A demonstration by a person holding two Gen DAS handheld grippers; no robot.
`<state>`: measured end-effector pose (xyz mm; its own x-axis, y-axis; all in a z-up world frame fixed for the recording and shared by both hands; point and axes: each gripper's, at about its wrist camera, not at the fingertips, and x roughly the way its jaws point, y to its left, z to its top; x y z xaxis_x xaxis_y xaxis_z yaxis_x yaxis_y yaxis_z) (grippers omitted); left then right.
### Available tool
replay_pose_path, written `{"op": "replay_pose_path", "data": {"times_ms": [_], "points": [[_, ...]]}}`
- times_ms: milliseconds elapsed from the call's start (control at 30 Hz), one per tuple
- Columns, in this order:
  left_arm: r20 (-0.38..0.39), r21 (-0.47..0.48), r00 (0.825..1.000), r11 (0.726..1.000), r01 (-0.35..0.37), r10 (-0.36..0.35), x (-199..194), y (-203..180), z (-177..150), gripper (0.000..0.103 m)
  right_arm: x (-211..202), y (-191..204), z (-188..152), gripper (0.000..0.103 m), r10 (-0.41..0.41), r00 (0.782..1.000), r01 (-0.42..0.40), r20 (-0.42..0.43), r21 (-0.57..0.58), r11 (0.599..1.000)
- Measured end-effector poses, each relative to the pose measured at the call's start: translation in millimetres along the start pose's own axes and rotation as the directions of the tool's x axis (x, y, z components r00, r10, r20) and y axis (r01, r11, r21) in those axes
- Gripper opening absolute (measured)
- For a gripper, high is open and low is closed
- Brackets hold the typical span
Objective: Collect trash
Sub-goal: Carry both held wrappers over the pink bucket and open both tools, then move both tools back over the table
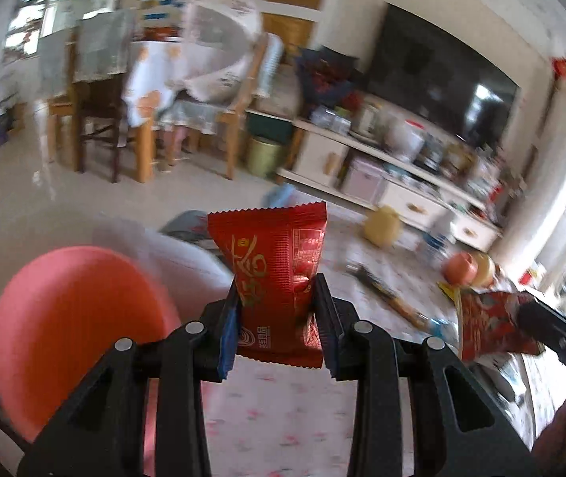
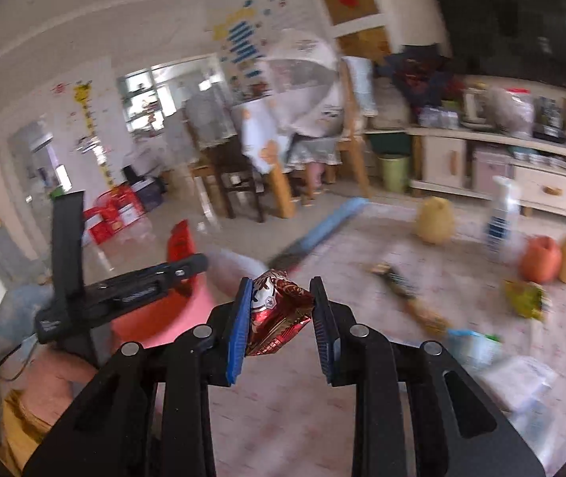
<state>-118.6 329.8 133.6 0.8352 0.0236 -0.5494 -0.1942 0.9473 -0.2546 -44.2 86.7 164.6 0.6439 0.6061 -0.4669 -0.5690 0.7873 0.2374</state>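
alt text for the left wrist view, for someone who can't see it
The left gripper is clamped on a red snack wrapper held upright above a pink patterned tablecloth. At the right edge, the right gripper holds another red wrapper; a blurred round pink bin sits at the left.

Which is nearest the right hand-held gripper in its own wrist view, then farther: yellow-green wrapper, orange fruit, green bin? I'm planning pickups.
1. Yellow-green wrapper, on the table, right of the hand-held gripper.
2. Orange fruit, just beyond it.
3. Green bin, on the floor.
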Motion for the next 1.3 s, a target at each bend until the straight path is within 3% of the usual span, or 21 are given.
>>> {"op": "replay_pose_path", "data": {"times_ms": [233, 400, 467, 533, 600, 700, 800, 967, 1133, 1300], "points": [[0.003, -0.207, 0.992, 0.970, -0.127, 0.130, -13, 97, 4, 0.036, 80, 103, 10, 0.031, 0.112, 0.990, -0.122, -0.082, -0.125, 0.985], [-0.031, -0.300, 0.984, 0.937, -0.178, 0.177, -11, 143, 2, 0.037, 130, 141, 2, 0.031, 0.141, 0.980, -0.161, -0.137, -0.148, 0.976], [-0.058, -0.321, 0.979, 0.925, -0.205, 0.197, -6, 154, 0, 0.041, 151, 152, -4, 0.034, 0.149, 0.976, -0.173, -0.161, -0.151, 0.973], [-0.070, -0.335, 0.974, 0.915, -0.225, 0.215, -4, 160, 0, 0.063, 174, 159, -15, 0.039, 0.138, 0.967, -0.171, -0.215, -0.145, 0.975], [-0.068, -0.333, 0.969, 0.910, -0.245, 0.236, -4, 161, 0, 0.074, 182, 158, -27, 0.051, 0.120, 0.963, -0.155, -0.242, -0.130, 0.979], [-0.032, -0.320, 0.964, 0.911, -0.261, 0.265, -10, 156, -1, 0.082, 177, 147, -38, 0.076, 0.077, 0.971, -0.105, -0.225, -0.115, 0.988], [0.026, -0.302, 0.963, 0.920, -0.249, 0.269, -16, 148, -2, 0.087, 160, 134, -45, 0.083, 0.048, 0.979, -0.065, -0.199, -0.080, 0.995], [0.124, -0.247, 0.967, 0.951, -0.187, 0.222, -19, 121, -1, 0.092, 125, 107, -52, 0.089, -0.030, 0.986, 0.022, -0.164, -0.051, 0.998], [0.169, -0.160, 0.973, 0.978, -0.132, 0.159, -19, 89, 1, 0.092, 92, 83, -64, 0.090, -0.111, 0.985, 0.105, -0.134, -0.047, 0.993], [0.164, -0.108, 0.982, 0.991, -0.079, 0.096, -15, 62, 1, 0.092, 63, 63, -72, 0.091, -0.141, 0.982, 0.143, -0.123, 0.006, 0.990]]}}
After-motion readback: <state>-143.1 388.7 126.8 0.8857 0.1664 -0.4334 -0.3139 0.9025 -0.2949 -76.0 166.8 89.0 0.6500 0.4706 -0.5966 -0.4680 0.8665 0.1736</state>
